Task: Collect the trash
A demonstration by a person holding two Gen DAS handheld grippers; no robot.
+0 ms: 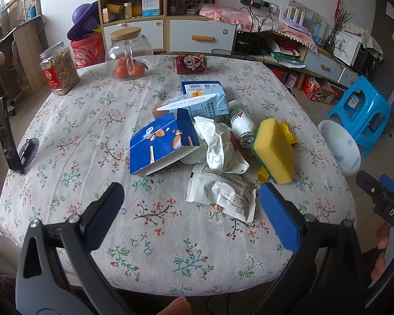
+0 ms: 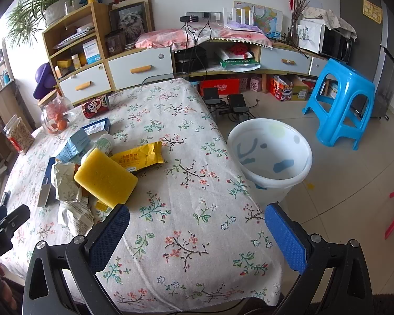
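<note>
Sponge (image 1: 274, 152) lies tilted, long axis seemingly toward bin (image 2: 269, 155).

White plastic waste bin (image 1: 340, 147): lower body hidden behind the floral-cloth table (image 1: 97, 120) edge in the left wrist view. Yellow foil snack wrapper (image 1: 286, 131) mostly covered by the yellow-green sponge block (image 1: 274, 151) there. Brown item (image 1: 158, 108) under the pale blue carton (image 1: 205, 102): can't tell what. Crumpled white paper wrapper (image 2: 65, 181) partly tucked under the sponge in the right wrist view. Print on the white torn sachet (image 1: 223, 197) too small to read. Dark blue snack box (image 2: 47, 181) largely hidden. Fingertip (image 1: 177, 305) cut off at the bottom edge.
</note>
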